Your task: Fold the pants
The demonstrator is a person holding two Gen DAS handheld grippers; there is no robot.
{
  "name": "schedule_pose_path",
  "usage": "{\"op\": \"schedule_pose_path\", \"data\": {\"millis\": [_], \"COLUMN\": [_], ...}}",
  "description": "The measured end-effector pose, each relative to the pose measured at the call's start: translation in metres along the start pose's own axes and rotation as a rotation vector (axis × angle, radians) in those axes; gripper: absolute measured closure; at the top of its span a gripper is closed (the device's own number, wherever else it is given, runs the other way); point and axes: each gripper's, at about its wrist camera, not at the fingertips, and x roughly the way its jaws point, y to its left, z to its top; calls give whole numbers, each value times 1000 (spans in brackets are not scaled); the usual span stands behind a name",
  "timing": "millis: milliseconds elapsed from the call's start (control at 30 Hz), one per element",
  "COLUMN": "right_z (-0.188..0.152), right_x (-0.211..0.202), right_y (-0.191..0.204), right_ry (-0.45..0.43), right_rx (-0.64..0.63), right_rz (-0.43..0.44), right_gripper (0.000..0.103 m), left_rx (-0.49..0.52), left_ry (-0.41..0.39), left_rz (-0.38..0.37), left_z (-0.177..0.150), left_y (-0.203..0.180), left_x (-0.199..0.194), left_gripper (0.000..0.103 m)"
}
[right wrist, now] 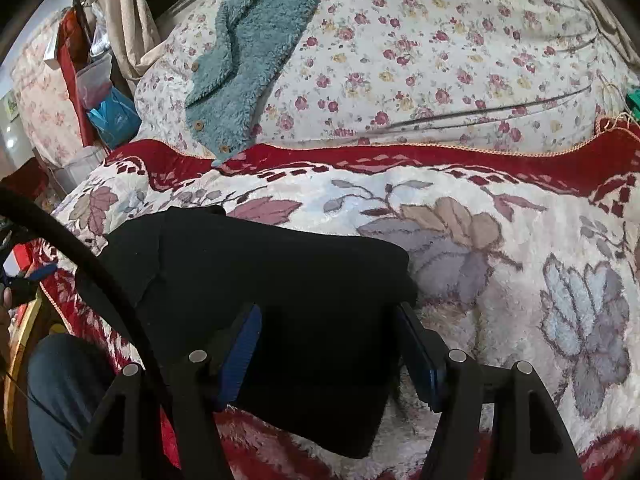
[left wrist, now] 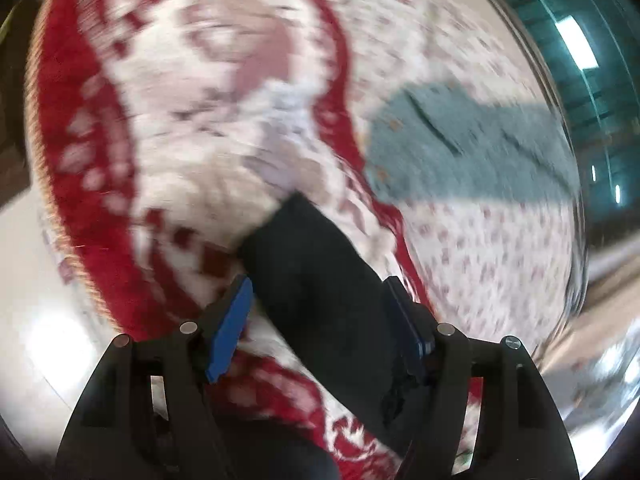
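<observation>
The black pants (right wrist: 272,280) lie folded into a compact block on a red and white floral blanket (right wrist: 500,248). My right gripper (right wrist: 328,320) is open, its blue-padded fingers either side of the block's near part. In the blurred left wrist view the pants (left wrist: 320,280) run between the fingers of my left gripper (left wrist: 320,296), which is open with the cloth touching the right pad (left wrist: 404,316). Whether either gripper touches the blanket is unclear.
A teal fleece garment (right wrist: 248,60) lies on the flowered bedspread (right wrist: 440,52) beyond the blanket; it also shows in the left wrist view (left wrist: 460,140). Bags and a curtain (right wrist: 112,92) stand at the bed's left. A black cable (right wrist: 80,264) crosses the lower left.
</observation>
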Motion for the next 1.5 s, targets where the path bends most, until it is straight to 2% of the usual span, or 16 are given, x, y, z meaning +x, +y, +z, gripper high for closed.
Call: {"op": "schedule_pose_path", "data": {"millis": [100,233,400,567,600,633,667,767,900,1033,1100,1133,1200,1267,1367,1500], "right_z": [6,16,21,24,27,30,34,62,128,178,195,199,201,202,205,213], "right_x": [-1,-11,-22,-20,-17,-15,-13,-2,37,89,128,148,189,212,239,238], "right_y": [7,20,37,45,47,49,54,87,142,189,214,227,256,276,305,366], "right_ry": [3,-36,-74,-64,-53,-46,-40,-3,142,300,448,528,704,762,841,934], "right_rx": [-11,-42,-102,-135,-132,-134,-140,-151,-191,-206,-199,-207,-273,-346,-328,-442], "right_rz": [-2,20,26,21,32,44,57,188,431,564,687,711,732,708,642,539], "right_gripper": [37,37,37,37,37,37,37,37,37,37,37,37,37,37,37,37], "left_rx": [-104,-185,-182,-100,-87,-81,-81,-47,118,379,477,506,588,695,869,1061], "left_ry": [3,85,130,108,107,111,142,134,106,39,-1,-14,-33,-61,-103,-118], "left_rz": [-3,-36,-71,-83,-76,-63,-62,-82,-74,-5,40,59,106,187,334,492], "left_z": [5,0,10,17,16,16,15,13,9,-7,-19,-23,-37,-55,-82,-111], "left_y": [29,43,37,25,24,25,27,25,-2,-49,-66,-71,-82,-95,-115,-128], "left_x": [5,33,68,86,88,90,93,87,69,53,50,49,50,53,66,89], "left_gripper": [36,36,36,37,40,70,91,92,92,92,92,92,92,92,92,92]}}
